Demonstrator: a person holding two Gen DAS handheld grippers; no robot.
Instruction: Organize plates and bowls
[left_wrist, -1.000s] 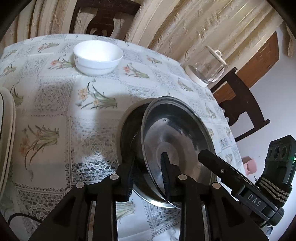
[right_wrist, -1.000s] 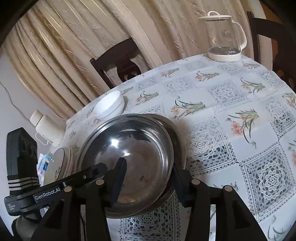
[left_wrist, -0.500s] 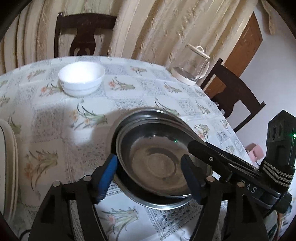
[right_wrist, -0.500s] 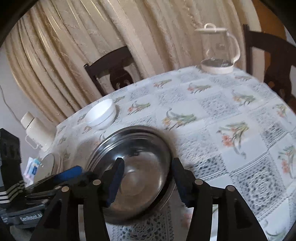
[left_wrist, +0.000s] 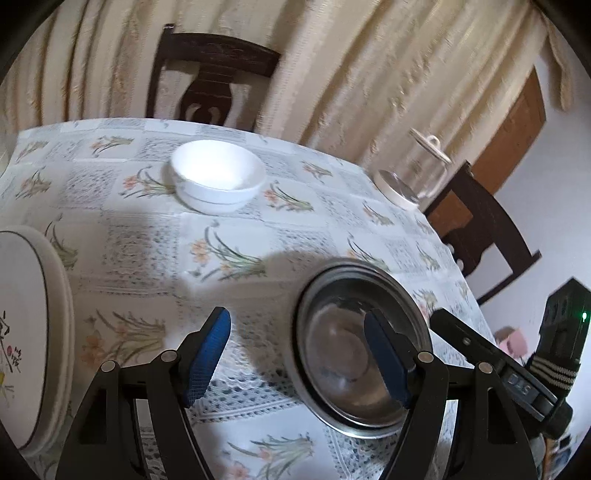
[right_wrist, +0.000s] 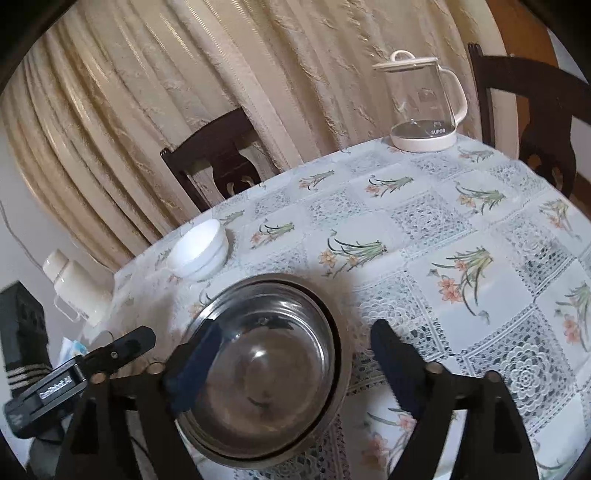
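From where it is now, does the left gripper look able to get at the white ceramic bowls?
Probably yes. The left gripper is open and holds nothing, and only bare floral tablecloth lies between it and the stacked white ceramic bowls. The steel bowls sit off to its right.

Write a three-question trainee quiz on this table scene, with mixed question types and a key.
1. True or false: the left tongs are shut on the steel bowls.
2. Multiple choice: the white bowls on the tablecloth are: A) a single bowl; B) nested one inside the other; C) upside down.
3. Fill in: the clear lidded vessel near the far table edge is a glass ____.

Key
1. False. Both the left tongs and the right tongs stand open and hold nothing; the steel bowls sit nested on the cloth.
2. B
3. kettle
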